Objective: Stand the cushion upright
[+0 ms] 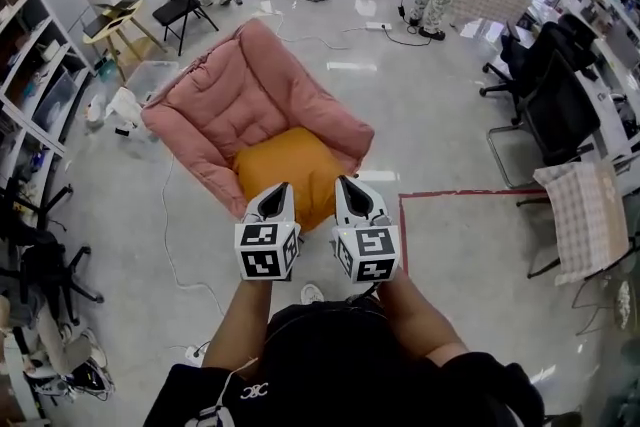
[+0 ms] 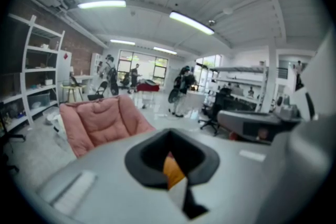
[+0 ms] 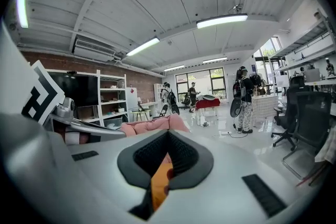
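An orange cushion (image 1: 290, 170) lies flat on the seat of a pink padded chair (image 1: 250, 95) that stands on the floor ahead of me. My left gripper (image 1: 276, 190) and right gripper (image 1: 352, 187) are side by side just before the cushion's near edge, both shut and empty. In the left gripper view the shut jaws (image 2: 170, 152) show a sliver of the cushion (image 2: 172, 170), with the chair (image 2: 100, 120) beyond. The right gripper view shows the same past its own jaws (image 3: 167, 152): a strip of cushion (image 3: 159, 181) and the chair's edge (image 3: 152, 126).
A red tape line (image 1: 470, 193) runs on the floor to the right. Black office chairs (image 1: 555, 105) and a checked-cloth chair (image 1: 585, 215) stand at the right, a folding chair (image 1: 185, 0) and shelves (image 1: 30, 95) at the left. A cable (image 1: 175, 255) trails left of the pink chair.
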Motion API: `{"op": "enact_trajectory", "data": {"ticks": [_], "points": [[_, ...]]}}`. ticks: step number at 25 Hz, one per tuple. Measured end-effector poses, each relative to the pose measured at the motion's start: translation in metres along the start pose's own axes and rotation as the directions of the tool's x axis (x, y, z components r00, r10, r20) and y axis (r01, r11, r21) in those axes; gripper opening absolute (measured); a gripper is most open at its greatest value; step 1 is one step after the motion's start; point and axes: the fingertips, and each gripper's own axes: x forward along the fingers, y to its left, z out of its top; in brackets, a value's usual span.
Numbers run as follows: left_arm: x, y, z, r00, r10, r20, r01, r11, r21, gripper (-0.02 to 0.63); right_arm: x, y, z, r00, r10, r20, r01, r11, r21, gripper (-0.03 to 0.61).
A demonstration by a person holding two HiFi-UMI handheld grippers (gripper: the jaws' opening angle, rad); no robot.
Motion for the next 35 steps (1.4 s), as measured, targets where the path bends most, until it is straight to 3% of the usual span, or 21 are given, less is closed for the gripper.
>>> {"op": "enact_trajectory", "data": {"ticks": [8, 15, 22, 26, 28, 32, 35], "points": [[0.009, 0.028, -0.012, 0.998, 0.049, -0.048, -0.051, 0.998, -0.034, -0.003, 0.035, 0.002, -0.001, 0.998, 0.051, -0.047, -0.051, 0.999, 0.0, -0.008], [0.023, 0.071, -0.024, 0.983, 0.161, -0.086, -0.166, 0.985, -0.055, -0.002, 0.082, 0.008, 0.004, 0.984, 0.154, -0.087, -0.158, 0.987, -0.04, -0.008], [0.039, 0.089, -0.061, 0.953, 0.228, -0.198, -0.223, 0.974, 0.049, 0.0, 0.113, 0.008, 0.0, 0.969, 0.218, -0.115, -0.224, 0.974, -0.035, -0.008], [0.049, 0.096, -0.092, 0.933, 0.223, -0.284, -0.207, 0.975, 0.086, 0.005, 0.122, 0.007, -0.005, 0.963, 0.235, -0.136, -0.24, 0.97, -0.025, -0.008], [0.054, 0.096, -0.112, 0.921, 0.202, -0.332, -0.182, 0.979, 0.09, 0.105, 0.124, 0.005, -0.008, 0.962, 0.234, -0.142, -0.24, 0.97, -0.026, -0.008], [0.061, 0.101, -0.149, 0.891, 0.169, -0.422, -0.135, 0.985, 0.11, 0.168, 0.127, -0.001, -0.01, 0.963, 0.222, -0.151, -0.229, 0.973, -0.031, -0.008], [0.064, 0.098, -0.175, 0.868, 0.13, -0.48, -0.08, 0.989, 0.122, 0.279, 0.124, -0.004, -0.014, 0.964, 0.207, -0.167, -0.216, 0.975, -0.041, -0.008]]}}
